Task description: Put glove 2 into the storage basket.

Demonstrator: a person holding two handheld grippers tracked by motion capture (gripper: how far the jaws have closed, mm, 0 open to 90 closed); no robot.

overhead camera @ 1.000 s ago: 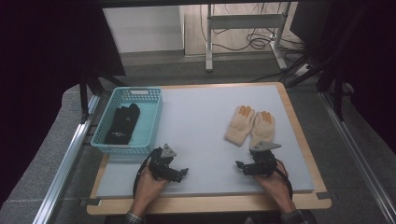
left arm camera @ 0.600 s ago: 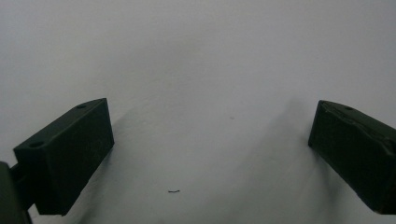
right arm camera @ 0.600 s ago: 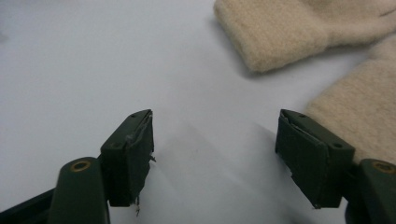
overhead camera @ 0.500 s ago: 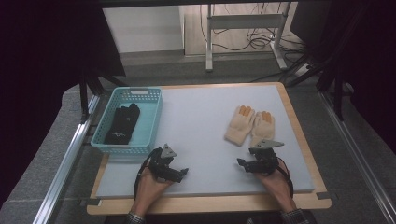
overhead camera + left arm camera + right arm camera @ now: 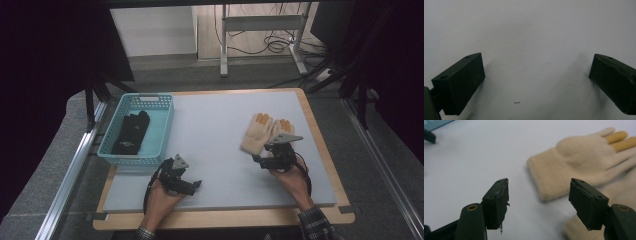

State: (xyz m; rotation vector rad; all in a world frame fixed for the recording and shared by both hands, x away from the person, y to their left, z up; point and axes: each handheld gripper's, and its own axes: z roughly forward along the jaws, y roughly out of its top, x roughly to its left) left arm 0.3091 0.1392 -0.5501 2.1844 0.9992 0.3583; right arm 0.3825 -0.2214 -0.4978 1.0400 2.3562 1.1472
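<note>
While black gloves point(image 5: 131, 132) lie in the basket point(image 5: 161, 131) at far left, the left hand-held gripper point(image 5: 186, 184) rests empty on the bench point(image 5: 215, 125), jaws apart; the right hand-held gripper point(image 5: 265, 159), jaws apart, faces the cream gloves' point(image 5: 257, 135) cuff, likely to grasp it.

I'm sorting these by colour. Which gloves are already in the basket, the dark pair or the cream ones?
The black gloves lie inside the teal basket. The cream gloves with orange fingertips lie on the bare mat, by the right tongs.
</note>
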